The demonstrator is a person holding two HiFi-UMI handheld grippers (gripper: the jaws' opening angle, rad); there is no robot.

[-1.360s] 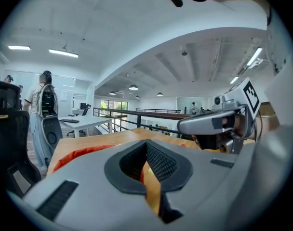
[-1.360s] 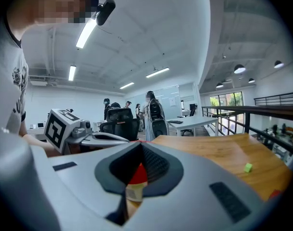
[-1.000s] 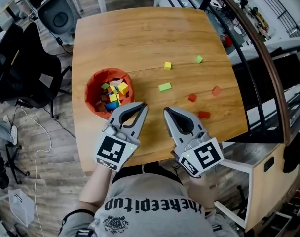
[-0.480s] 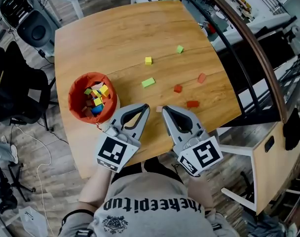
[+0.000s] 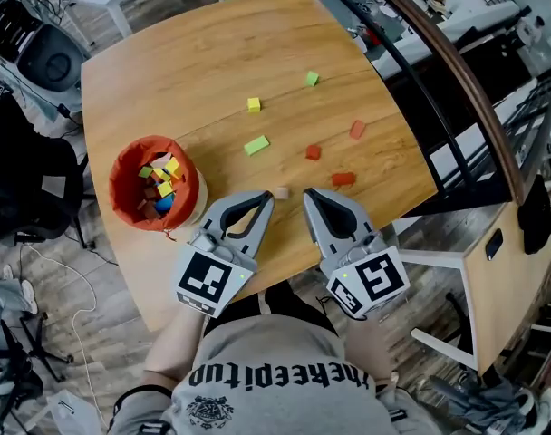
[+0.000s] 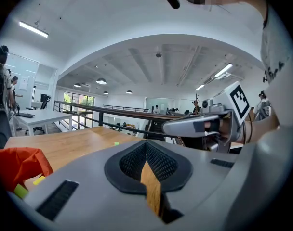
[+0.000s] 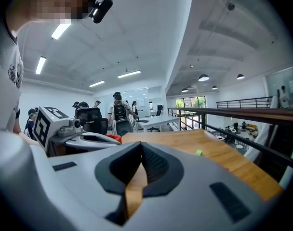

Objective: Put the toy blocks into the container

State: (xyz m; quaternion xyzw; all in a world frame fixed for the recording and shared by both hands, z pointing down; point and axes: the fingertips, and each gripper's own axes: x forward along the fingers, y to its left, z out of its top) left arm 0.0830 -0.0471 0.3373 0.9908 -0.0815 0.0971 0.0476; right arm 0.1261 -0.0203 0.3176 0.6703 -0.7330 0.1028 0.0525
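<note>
The left gripper [image 5: 267, 196] and the right gripper [image 5: 308, 193] hover side by side over the near edge of the tabletop [image 5: 185, 62]. Both point away from the person. Each has its jaws pressed together with nothing between them, as both gripper views show.

A small pale block [image 5: 281, 192] lies on the wood just beyond the tips, between the two grippers. Further out sit a flat light-green block [image 5: 256, 144], a red block [image 5: 314, 152] and a second red block [image 5: 343, 178]. Beyond these are an orange-red block [image 5: 357, 129], a yellow cube [image 5: 254, 104] and a green cube [image 5: 312, 78].

The orange container [image 5: 120, 166] stands just to the left of the left gripper. It already holds a jumble of blocks [image 5: 158, 184] in yellow, green, red and blue, so the task looks well under way with seven pieces left loose.

The step in hand appears to be the approach to the next pickup, most likely the pale block, since it is nearest. The next move calls for one gripper to open its jaws, come down over that block and close squarely on it. It then needs a short carry left over the container's rim. The block is small, so an off-centre pinch could flick it away.
</note>
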